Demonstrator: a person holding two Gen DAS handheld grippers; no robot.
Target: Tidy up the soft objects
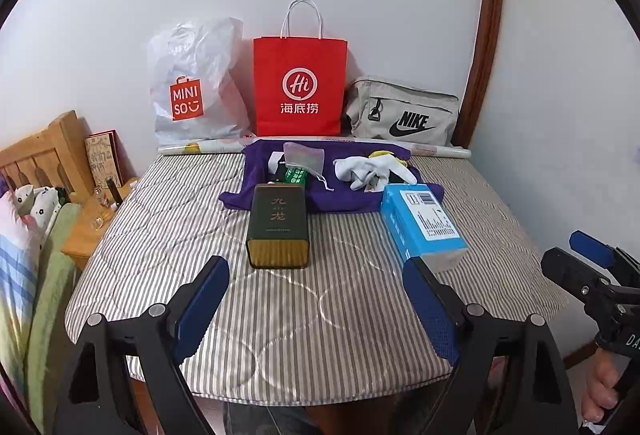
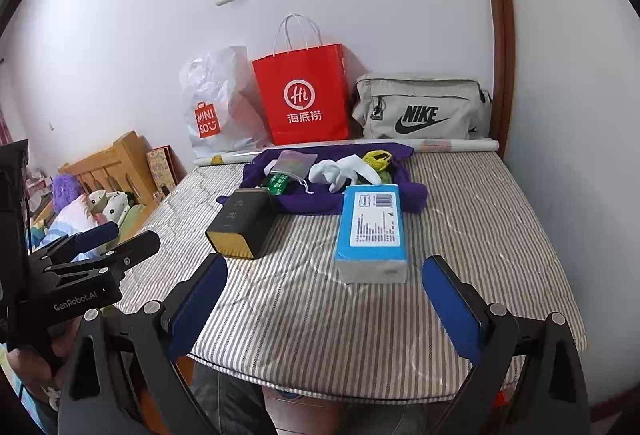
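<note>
A purple cloth (image 1: 344,191) (image 2: 316,201) lies spread at the far end of the striped table. On it lie white gloves (image 1: 364,169) (image 2: 340,171), a sheer drawstring pouch (image 1: 302,157) (image 2: 292,163), a green packet (image 1: 295,177) (image 2: 279,183) and a yellow-green item (image 2: 378,159). My left gripper (image 1: 316,275) is open over the near half, nothing between its fingers. My right gripper (image 2: 324,275) is open too, hovering short of the blue box (image 2: 372,231) (image 1: 420,223). The right gripper's finger (image 1: 590,247) shows at the left wrist view's right edge.
A dark tin box (image 1: 278,231) (image 2: 244,225) lies in front of the cloth. Against the wall stand a white plastic bag (image 1: 196,91), a red paper bag (image 1: 300,87) and a grey Nike bag (image 1: 404,115). A rolled poster (image 1: 192,147) lies behind. A bed (image 1: 24,235) is left.
</note>
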